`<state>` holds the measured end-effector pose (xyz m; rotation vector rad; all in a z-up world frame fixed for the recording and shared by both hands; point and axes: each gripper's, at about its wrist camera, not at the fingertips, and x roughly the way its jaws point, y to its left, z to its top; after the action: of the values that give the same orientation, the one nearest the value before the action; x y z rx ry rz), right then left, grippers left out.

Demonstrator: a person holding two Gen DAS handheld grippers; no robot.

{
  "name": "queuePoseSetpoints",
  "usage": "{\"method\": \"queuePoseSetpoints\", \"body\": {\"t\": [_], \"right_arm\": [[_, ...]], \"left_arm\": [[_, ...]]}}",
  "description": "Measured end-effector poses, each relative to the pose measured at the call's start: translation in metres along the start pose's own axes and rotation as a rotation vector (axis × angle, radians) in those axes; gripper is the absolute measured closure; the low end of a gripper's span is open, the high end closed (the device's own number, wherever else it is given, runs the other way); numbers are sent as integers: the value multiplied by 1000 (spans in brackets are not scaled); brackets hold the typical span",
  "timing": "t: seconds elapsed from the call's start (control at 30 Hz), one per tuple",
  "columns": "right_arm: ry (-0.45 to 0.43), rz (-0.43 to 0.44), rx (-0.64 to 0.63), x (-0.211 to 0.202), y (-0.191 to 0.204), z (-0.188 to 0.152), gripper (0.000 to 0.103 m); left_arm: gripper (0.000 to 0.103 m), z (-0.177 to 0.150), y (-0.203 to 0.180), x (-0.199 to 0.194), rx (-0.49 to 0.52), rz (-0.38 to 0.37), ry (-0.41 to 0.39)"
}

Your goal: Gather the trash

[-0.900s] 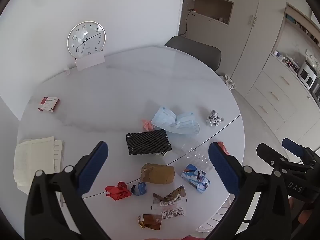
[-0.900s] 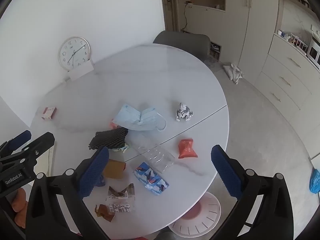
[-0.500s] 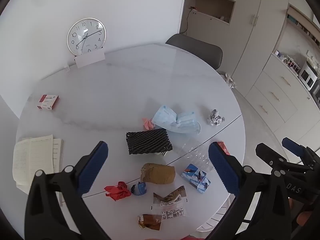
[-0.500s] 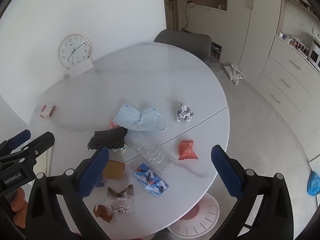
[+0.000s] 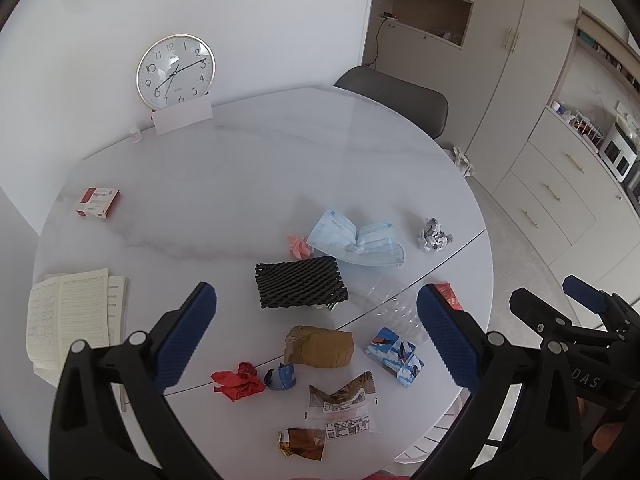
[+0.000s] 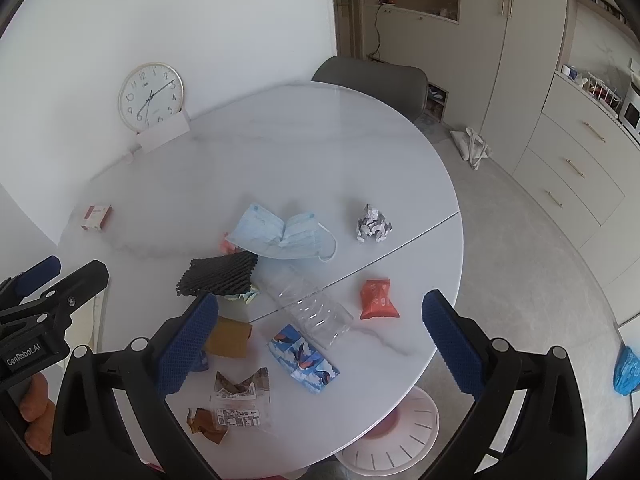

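**While hovering, sizing up light litter**

Hovering above the table, left gripper and right gripper both gaping, empty. Judging the face mask limp, the clear plastic tray springy and slippery, the crumpled foil wad light; pinching raised folds likely suiting best.

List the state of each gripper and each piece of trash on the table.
left gripper: open, empty
right gripper: open, empty
face mask: unfolded, lying flat
paper ball: crumpled
plastic bottle: on its side
orange packet: lying flat
clear wrapper: torn open
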<state>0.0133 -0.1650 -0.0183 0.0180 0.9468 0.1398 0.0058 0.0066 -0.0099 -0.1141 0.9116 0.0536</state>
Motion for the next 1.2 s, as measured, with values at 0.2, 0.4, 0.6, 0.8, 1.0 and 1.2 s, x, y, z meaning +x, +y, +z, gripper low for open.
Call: {"method": "queuePoseSetpoints", "body": {"t": [0.2,0.4,0.6,0.8,1.0,1.2], "right_arm": [[1,-1,-1,0,0,0,2],[7,-5,7,0,0,-2,2],[13,-8,8,1,-2,-3,2],[16,-6,9,2,-2,-2,2],[21,-2,-1,4,0,-2,2],[21,-2,-3,3,1,-1,2]], "left_arm": [[6,0,1,0,-3,2,7],[6,0,2,1,-6,-2,14],[6,0,0,3,-4,-8,25],[7,0,0,4,-4,-7,26],[7,2,2,6,-10,-3,31],[7,2,3,6,-10,-1,32]]}}
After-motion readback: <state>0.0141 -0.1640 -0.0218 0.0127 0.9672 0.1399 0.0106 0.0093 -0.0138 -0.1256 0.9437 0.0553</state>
